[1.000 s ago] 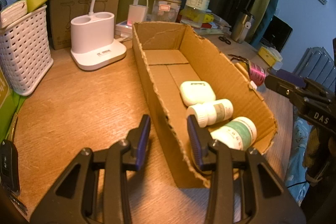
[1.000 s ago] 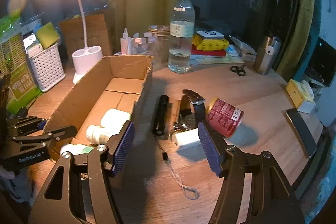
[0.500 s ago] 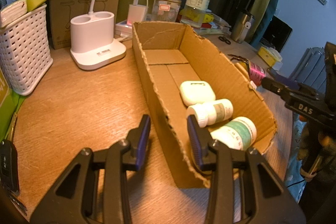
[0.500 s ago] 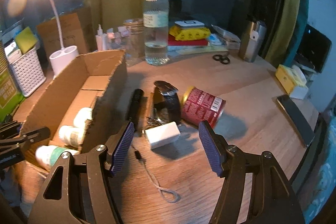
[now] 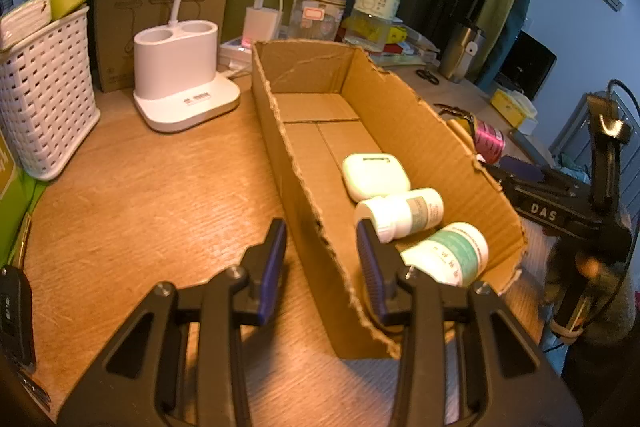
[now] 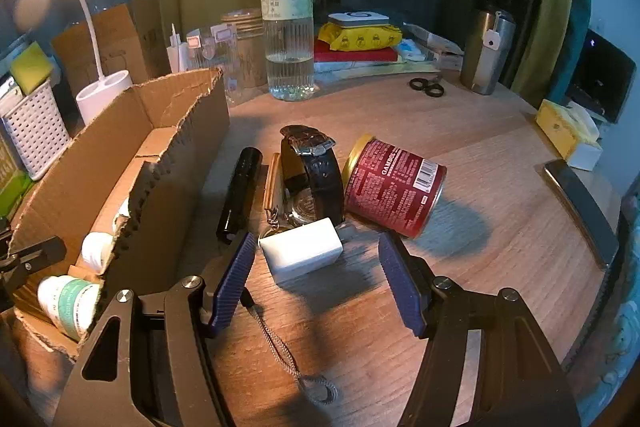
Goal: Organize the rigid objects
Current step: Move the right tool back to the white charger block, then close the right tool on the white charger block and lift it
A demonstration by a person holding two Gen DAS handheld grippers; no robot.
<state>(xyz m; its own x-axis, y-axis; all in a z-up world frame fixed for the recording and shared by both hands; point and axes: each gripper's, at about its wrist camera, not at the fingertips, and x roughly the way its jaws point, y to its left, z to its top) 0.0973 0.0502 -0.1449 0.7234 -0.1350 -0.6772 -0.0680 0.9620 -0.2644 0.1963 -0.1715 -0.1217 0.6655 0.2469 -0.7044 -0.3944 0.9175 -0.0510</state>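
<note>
at lower centre, right hand-held gripper gapes over white charger block; left hand-held gripper clamps cardboard box wall; centre pads, then squeeze.

Both tools are matte black plastic. The left gripper carries ribbed blue pads on its fingers, each arm pierced by a triangular cutout behind the jaws, with silver screws at the pivots. The right gripper matches it; from outside its body shows white "DAS" lettering and a thin black cable.
</note>
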